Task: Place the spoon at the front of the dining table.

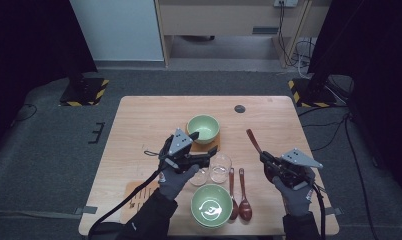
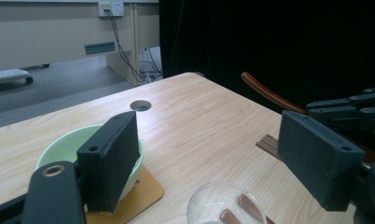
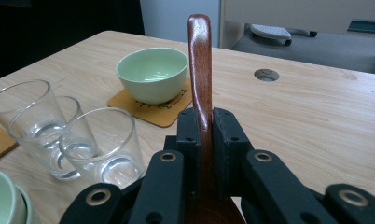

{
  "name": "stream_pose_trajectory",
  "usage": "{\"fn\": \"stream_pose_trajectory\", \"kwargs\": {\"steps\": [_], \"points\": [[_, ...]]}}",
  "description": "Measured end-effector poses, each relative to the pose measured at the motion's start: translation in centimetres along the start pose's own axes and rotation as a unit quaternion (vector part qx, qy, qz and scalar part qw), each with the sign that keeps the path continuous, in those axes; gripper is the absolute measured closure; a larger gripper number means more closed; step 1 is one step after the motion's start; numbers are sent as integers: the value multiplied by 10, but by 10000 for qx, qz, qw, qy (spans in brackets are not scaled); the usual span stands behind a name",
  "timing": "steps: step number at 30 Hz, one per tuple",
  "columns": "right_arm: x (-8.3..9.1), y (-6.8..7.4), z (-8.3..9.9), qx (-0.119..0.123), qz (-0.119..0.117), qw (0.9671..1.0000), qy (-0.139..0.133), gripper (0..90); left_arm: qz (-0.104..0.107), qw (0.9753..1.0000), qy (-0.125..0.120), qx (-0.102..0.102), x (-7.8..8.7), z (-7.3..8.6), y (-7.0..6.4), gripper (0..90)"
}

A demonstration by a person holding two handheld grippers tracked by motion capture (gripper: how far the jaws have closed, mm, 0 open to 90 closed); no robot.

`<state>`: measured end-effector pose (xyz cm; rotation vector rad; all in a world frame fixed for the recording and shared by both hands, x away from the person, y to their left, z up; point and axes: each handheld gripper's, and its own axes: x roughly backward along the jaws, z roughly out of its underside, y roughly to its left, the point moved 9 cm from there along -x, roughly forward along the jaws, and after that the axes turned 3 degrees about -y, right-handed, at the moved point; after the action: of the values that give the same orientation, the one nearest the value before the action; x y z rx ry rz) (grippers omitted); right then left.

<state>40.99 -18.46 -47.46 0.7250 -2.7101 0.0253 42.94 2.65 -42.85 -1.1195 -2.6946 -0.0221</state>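
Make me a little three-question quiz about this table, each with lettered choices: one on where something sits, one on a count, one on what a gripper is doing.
1. Where does the far green bowl sit?
A. on a brown coaster
B. inside a glass
C. on the floor

2. How many wooden spoons lie on the table beside the near green bowl?
A. none
B. two
C. five

3. What is the right gripper doing?
A. hanging open
B. clamping a glass
C. clamping a wooden spoon handle

Answers: 1 A, the coaster shows under the bowl. 2 B, two spoons lie side by side. 3 C, both jaws press the handle.
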Motion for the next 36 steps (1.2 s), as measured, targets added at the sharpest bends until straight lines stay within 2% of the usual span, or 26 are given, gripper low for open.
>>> {"fn": "stream_pose_trajectory", "kwargs": {"steps": [14, 24, 36], "points": [[3, 6, -6, 47, -147, 9998, -156, 819, 202, 9998, -55, 65, -19, -5, -14, 224], [5, 7, -8, 56, -185, 9996, -210, 818, 238, 9997, -36, -17, -32, -11, -21, 229], [7, 10, -11, 82, -215, 9994, -260, 818, 339, 9994, -15, 12, -50, -10, -31, 235]]}}
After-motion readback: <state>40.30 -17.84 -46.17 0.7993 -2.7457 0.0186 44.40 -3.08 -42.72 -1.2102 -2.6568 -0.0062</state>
